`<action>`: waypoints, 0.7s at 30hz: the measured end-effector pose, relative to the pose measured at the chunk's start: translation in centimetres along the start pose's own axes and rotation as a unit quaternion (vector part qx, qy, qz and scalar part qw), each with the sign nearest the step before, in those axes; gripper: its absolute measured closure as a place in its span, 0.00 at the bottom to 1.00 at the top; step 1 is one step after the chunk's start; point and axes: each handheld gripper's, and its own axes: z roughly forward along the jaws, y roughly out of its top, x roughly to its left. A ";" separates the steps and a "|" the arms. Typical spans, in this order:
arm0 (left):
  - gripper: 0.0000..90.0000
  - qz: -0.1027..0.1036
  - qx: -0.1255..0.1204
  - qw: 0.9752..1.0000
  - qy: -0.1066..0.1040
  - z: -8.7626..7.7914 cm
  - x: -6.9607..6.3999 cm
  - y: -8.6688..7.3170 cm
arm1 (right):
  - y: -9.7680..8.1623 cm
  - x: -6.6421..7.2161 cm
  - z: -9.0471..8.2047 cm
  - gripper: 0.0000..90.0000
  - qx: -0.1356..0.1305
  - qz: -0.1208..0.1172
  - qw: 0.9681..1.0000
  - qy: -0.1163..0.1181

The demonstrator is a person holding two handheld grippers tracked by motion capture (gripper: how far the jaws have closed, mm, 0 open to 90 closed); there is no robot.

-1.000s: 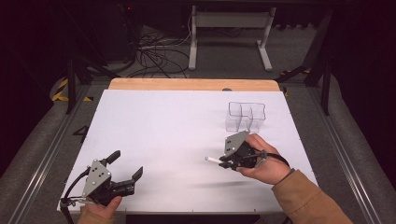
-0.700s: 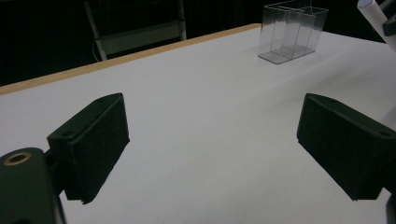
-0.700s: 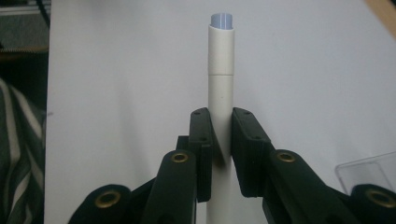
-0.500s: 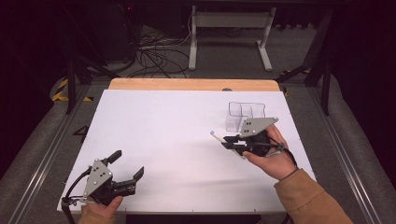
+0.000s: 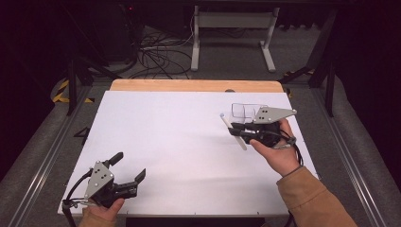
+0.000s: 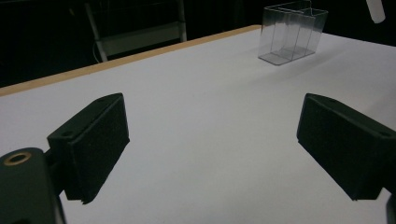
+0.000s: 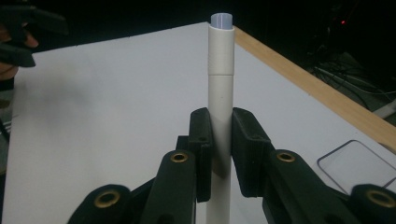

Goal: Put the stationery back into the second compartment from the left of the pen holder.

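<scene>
Fingers (image 7: 245, 154) of matte black plastic pinch smooth white cylindrical marker (image 7: 220, 93).

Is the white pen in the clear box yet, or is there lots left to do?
Not yet. Done: the right gripper has the white pen pinched between its jaws, up off the white table. In hand: it holds the pen beside the clear box. Left, probably: dropping the pen inside. The left gripper rests open near the front edge.
</scene>
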 end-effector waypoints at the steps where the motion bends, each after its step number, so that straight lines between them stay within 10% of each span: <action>1: 0.11 0.001 0.000 1.000 -0.001 0.0 0.0 0.0 | 0.0 -0.2 0.0 0.88 -0.006 0.004 1.000 -0.004; 21: 0.11 0.001 0.001 1.000 -0.001 0.0 0.0 0.0 | -0.3 -3.4 -0.3 0.88 -0.100 0.061 0.986 -0.114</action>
